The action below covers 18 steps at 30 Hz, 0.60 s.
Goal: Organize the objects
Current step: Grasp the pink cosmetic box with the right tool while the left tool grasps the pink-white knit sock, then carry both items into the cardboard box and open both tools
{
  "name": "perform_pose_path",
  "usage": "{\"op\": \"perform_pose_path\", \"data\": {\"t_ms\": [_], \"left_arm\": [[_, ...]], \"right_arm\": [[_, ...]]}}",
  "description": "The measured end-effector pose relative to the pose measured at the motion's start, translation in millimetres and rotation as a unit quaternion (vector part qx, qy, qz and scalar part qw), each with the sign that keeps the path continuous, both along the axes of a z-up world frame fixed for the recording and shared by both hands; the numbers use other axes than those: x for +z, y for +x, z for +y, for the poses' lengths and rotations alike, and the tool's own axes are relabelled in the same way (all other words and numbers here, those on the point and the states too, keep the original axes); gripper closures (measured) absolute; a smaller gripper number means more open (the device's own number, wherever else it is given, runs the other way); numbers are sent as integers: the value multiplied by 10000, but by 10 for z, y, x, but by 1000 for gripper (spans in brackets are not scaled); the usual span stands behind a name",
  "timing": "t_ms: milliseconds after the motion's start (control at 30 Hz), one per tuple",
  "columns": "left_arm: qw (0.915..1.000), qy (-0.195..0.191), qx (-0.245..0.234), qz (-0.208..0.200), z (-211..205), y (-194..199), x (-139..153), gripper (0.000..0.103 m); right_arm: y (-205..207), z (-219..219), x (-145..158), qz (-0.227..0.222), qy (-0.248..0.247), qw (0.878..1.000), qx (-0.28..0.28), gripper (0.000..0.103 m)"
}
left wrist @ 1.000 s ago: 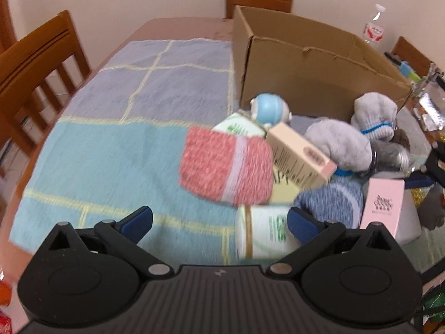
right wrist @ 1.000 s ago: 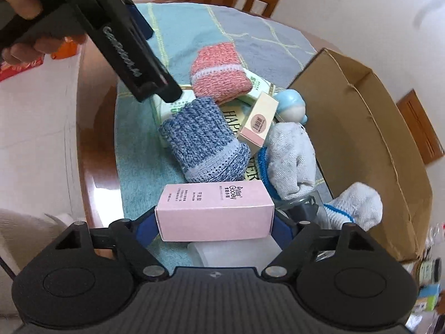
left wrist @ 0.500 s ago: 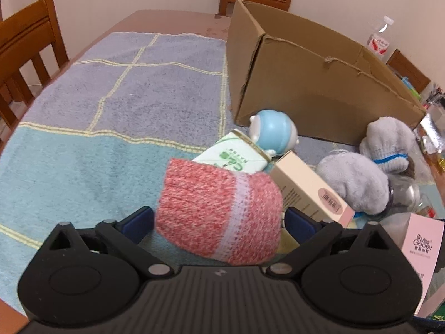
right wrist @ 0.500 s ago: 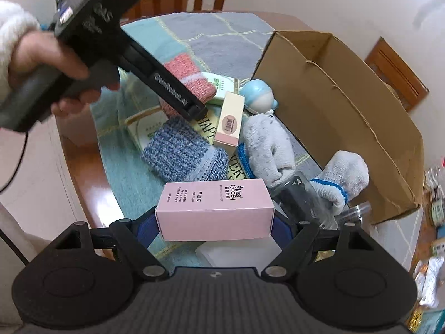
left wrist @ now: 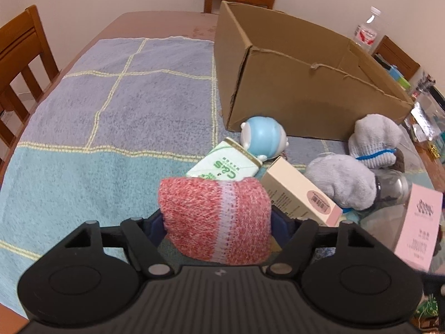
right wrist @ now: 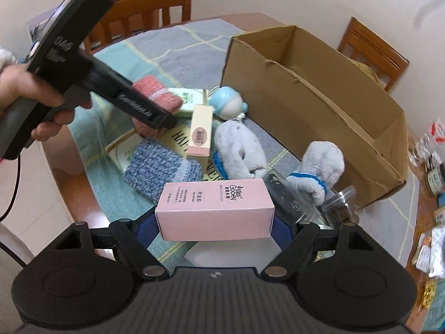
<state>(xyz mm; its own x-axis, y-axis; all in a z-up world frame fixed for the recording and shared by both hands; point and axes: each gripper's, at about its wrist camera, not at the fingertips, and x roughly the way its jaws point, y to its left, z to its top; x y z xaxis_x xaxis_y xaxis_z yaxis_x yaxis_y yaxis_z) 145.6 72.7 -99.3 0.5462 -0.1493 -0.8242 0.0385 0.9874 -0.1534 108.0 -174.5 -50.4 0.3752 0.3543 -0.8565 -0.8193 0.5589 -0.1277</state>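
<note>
My left gripper (left wrist: 217, 222) is shut on a red knitted sock (left wrist: 217, 217), also seen under the left tool in the right wrist view (right wrist: 155, 97). My right gripper (right wrist: 214, 222) is shut on a pink carton (right wrist: 215, 211), held above the pile; it also shows at the right edge of the left wrist view (left wrist: 420, 225). An open cardboard box (left wrist: 306, 83) lies behind the pile, also in the right wrist view (right wrist: 319, 105).
The pile on the checked cloth (left wrist: 111, 111) holds a green-print carton (left wrist: 225, 164), a blue toy (left wrist: 262, 136), a cream carton (left wrist: 300, 194), grey socks (left wrist: 342, 181), a blue sock (right wrist: 161, 169) and a glass jar (left wrist: 392, 186). Chairs surround the table. Clutter lies at the right (right wrist: 431, 167).
My left gripper moved forward onto the red sock and closed on it. My right gripper lifted the pink carton and swung toward the box.
</note>
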Motion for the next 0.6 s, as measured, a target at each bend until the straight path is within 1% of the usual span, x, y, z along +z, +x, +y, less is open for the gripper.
{"op": "perform_pose_path", "data": {"t_ms": [133, 200, 300, 333, 367, 600], "left_arm": [[9999, 60, -96, 31, 8, 2, 113, 33], [9998, 30, -171, 34, 29, -2, 198, 34], [9995, 121, -291, -36, 33, 5, 373, 34], [9993, 147, -336, -68, 31, 15, 441, 34], [9991, 157, -381, -105, 26, 28, 517, 34], [9955, 8, -801, -510, -119, 298, 1081, 34]], "right_arm": [[107, -46, 61, 48, 137, 9995, -267, 19], [152, -78, 100, 35, 220, 9990, -380, 19], [224, -114, 156, -1, 326, 9982, -496, 19], [256, -128, 179, -11, 362, 9979, -545, 19], [290, -143, 204, 40, 411, 9963, -753, 19], [619, -229, 501, -105, 846, 9893, -1188, 19]]}}
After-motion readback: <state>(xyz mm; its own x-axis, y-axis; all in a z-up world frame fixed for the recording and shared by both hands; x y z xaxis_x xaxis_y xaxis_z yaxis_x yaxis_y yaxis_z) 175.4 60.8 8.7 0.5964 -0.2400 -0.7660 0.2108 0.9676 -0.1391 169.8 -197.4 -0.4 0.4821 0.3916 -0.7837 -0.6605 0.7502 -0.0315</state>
